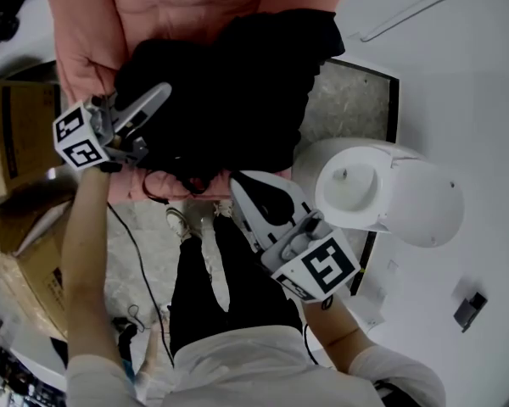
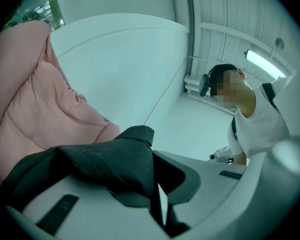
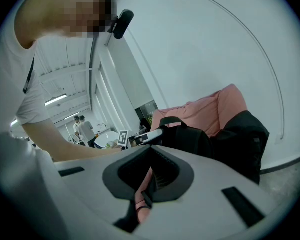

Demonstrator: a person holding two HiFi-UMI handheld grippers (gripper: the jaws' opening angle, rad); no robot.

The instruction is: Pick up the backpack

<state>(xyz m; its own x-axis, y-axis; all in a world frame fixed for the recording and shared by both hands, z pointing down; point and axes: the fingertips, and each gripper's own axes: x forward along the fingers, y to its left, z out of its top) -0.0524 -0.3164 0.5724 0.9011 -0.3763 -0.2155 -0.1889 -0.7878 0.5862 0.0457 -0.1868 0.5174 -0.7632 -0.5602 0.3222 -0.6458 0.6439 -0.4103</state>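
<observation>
Backpack (image 1: pixel 229 91), black, on pink cushion (image 1: pixel 85 32). Left tool (image 1: pixel 159 94) clenched on Backpack fabric. Right tool (image 1: pixel 240 185) clamped on pink fabric (image 3: pixel 142 194). Step judged: grip made. Next: even two-handed lift.

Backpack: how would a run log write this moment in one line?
left claw shut on strap of black backpack | right claw at backpack's near edge, grip unclear | backpack against pink cushion

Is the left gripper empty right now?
No, black fabric is pinched between the fingers of the left gripper, draping over them.
</observation>
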